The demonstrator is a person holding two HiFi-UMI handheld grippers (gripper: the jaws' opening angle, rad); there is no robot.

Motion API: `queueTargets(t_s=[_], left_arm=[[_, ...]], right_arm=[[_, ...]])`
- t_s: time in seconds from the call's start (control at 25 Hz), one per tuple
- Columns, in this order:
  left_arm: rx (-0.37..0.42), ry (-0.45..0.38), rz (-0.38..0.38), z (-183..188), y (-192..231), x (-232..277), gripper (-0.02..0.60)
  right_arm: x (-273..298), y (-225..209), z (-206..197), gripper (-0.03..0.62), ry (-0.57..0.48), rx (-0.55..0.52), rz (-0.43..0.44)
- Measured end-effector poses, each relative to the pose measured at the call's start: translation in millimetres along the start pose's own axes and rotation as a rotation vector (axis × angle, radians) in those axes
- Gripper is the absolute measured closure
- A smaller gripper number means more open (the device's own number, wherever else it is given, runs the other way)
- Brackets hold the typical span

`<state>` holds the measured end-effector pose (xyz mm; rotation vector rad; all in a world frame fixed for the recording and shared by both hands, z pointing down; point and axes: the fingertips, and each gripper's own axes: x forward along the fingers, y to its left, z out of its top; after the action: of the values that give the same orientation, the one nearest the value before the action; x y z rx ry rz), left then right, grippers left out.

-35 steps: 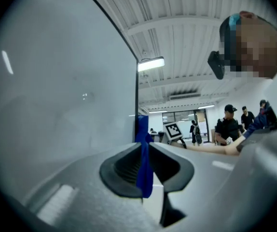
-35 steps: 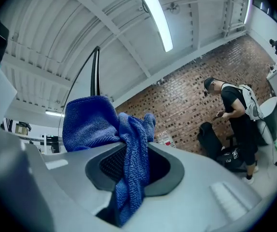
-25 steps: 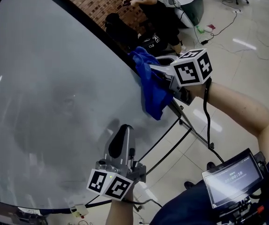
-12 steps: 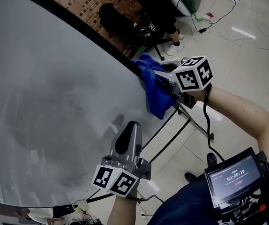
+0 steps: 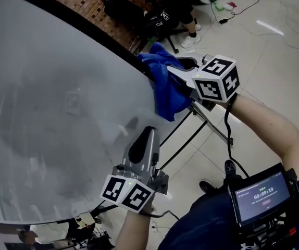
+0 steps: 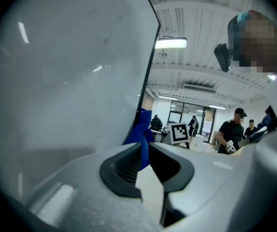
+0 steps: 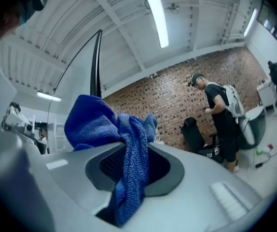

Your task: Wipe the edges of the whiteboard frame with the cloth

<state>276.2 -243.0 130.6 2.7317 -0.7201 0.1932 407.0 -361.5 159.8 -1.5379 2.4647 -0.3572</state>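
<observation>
The whiteboard [image 5: 61, 98] fills the left of the head view, and its black frame edge [image 5: 113, 45] runs down its right side. A blue cloth [image 5: 166, 87] drapes over that edge, with my right gripper [image 5: 174, 73] shut on it. In the right gripper view the cloth [image 7: 104, 124] bunches between the right gripper's [image 7: 133, 166] jaws, beside the frame edge [image 7: 96, 66]. My left gripper [image 5: 148, 134] is shut with nothing in it and points at the board lower down. In the left gripper view the cloth [image 6: 139, 132] hangs beyond the left gripper [image 6: 145, 151], on the frame edge [image 6: 150, 57].
The board's black stand legs [image 5: 191, 134] cross the tiled floor below the cloth. A person in black [image 7: 220, 120] stands by the brick wall next to a black bag [image 5: 119, 1]. A small screen [image 5: 261, 194] sits at the lower right.
Both grippers have sunk a little along the board's right edge. The cloth has stayed in the right gripper and on the frame. The head view has tilted further down.
</observation>
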Motion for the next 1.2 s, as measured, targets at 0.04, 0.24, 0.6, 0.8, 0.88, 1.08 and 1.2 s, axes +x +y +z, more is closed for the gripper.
queueTargets(t_s=[0.04,0.24,0.6,0.8,0.88,1.08,1.2], left_arm=[[-0.005,0.004,0.002,-3,0,0,0.532],[-0.036,0.023,0.009,-17,-1,-2,0.532],[-0.078,0.05,0.011,-52,-5,-1,0.532],[-0.096,0.072,0.001,-61,-12,15,0.532],[-0.101,0.082,-0.016,-70,-14,13,0.532],[-0.126,0.116,-0.074,-75,-9,12,0.532],[-0.138,0.135,-0.109,-74,-1,18,0.532]], right_arm=[[-3,0,1,0.517,-0.002,-0.063,-0.027],[-14,-10,-7,0.517,0.009,-0.195,-0.143],[-26,-32,-57,0.517,-0.004,0.115,-0.137],[-39,-60,-64,0.517,-0.04,0.227,-0.184],[-46,-65,-87,0.517,-0.011,0.29,-0.203],[-44,-57,-123,0.517,0.071,0.309,-0.219],[-38,-67,-121,0.517,0.1,0.271,-0.248]])
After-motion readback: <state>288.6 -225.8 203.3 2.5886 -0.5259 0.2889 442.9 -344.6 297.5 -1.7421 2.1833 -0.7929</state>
